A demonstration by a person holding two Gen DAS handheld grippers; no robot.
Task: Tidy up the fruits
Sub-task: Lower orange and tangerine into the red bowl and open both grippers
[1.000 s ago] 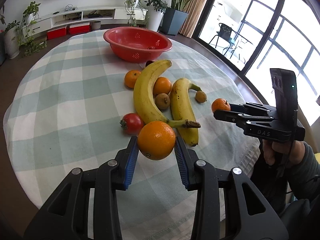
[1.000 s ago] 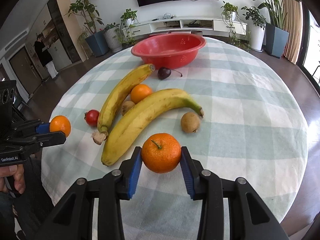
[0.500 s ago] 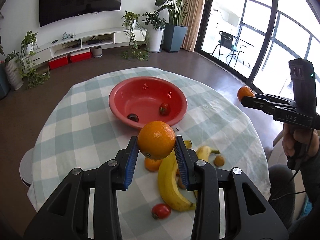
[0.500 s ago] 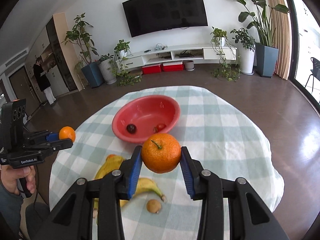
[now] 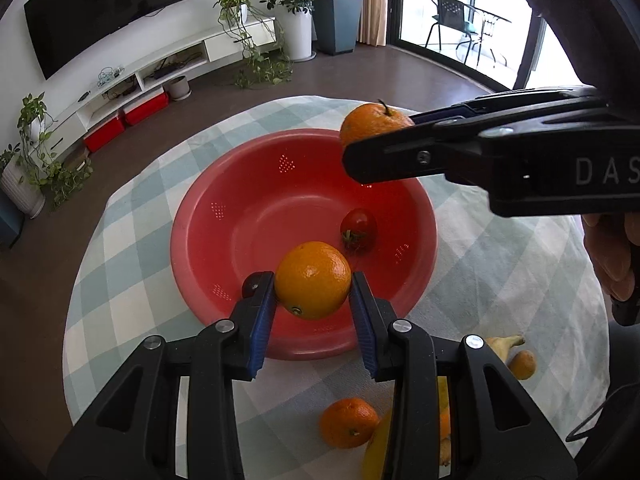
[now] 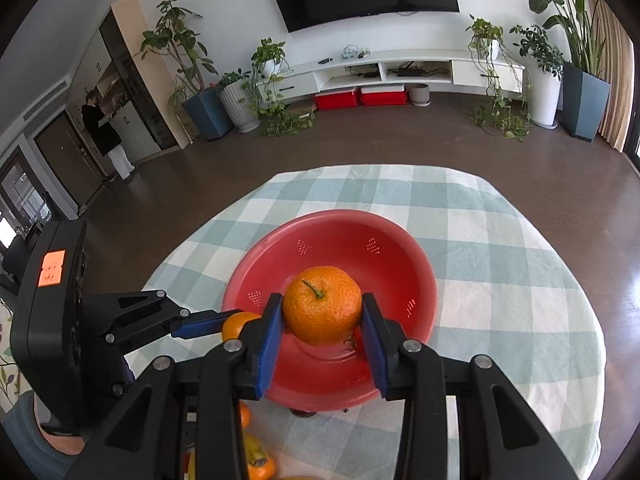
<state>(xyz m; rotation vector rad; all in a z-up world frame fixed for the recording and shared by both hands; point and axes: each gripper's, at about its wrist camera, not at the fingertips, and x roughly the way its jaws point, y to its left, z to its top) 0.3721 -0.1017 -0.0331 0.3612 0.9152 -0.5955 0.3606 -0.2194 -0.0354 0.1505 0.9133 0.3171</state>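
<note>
Left tongs (image 5: 313, 305) are clamped on a smooth orange (image 5: 313, 279), blue pads pressing both flanks, and it hangs over the near part of the red bowl (image 5: 200, 216). Right tongs (image 6: 322, 334) are clenched on a stemmed mandarin (image 6: 322, 304), stem up, also above the bowl; in the left view that same mandarin (image 5: 374, 122) sits out toward the bowl's far rim.

Now the risk. Both tools crowd over one bowl, and the right tongs reach across above the left ones, so a careless lowering could knock one tool against the other and jar a fruit loose early. Round, slick skins held only by two pads can roll out if the squeeze eases unevenly.

Inside the bowl, a red tomato (image 5: 358, 229) lies toward its right wall and a dark round fruit (image 5: 251, 285) peeks out just behind the left pad. A drop from this height could land on either one and bruise it, or bounce over the rim onto the checked table (image 5: 120, 280).

Nearer than the bowl, another mandarin (image 5: 349, 422), a small brownish-orange fruit (image 5: 521, 365) and bananas, barely visible at the bottom edge, wait on the table.
</note>
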